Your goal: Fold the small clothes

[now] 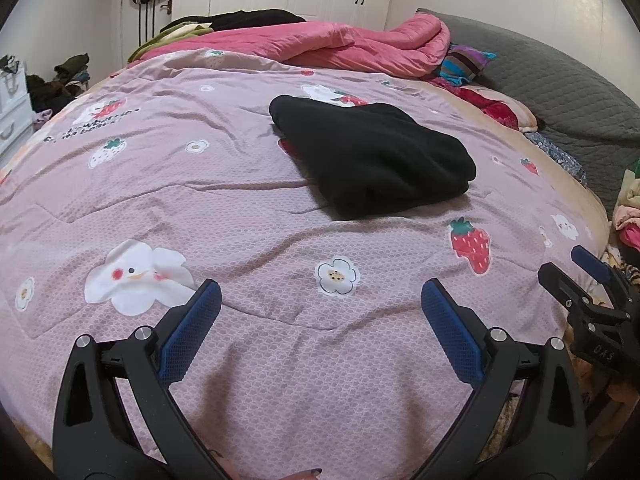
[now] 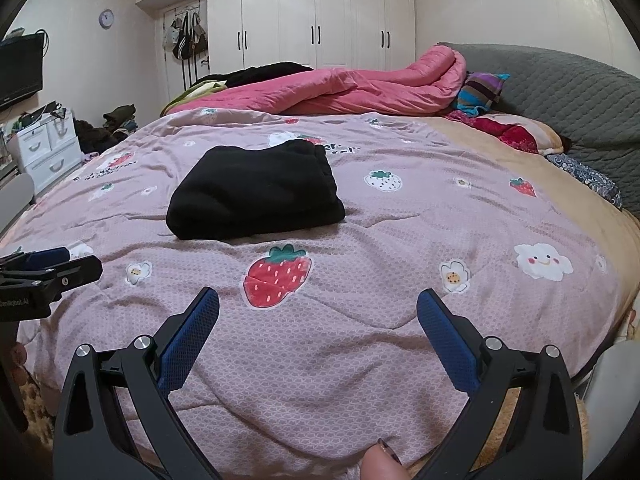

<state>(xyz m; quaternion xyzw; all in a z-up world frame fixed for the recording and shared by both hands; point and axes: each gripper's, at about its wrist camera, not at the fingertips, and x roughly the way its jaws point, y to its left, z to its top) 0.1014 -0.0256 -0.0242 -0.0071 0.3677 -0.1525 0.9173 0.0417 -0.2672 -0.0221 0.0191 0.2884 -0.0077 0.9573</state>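
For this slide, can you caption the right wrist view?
Open right claw hovers over the quilt, short of a folded black garment.

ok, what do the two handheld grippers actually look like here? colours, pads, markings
Both match: black plastic scissor-style arms with triangular cutouts and silver pivot bolts, each finger faced with a blue textured pad. That goes for the left gripper and the right gripper. In the left view, the right unit's body carries white lettering too small to read. No cables or sleeves visible; only a fingertip at each frame's bottom edge.
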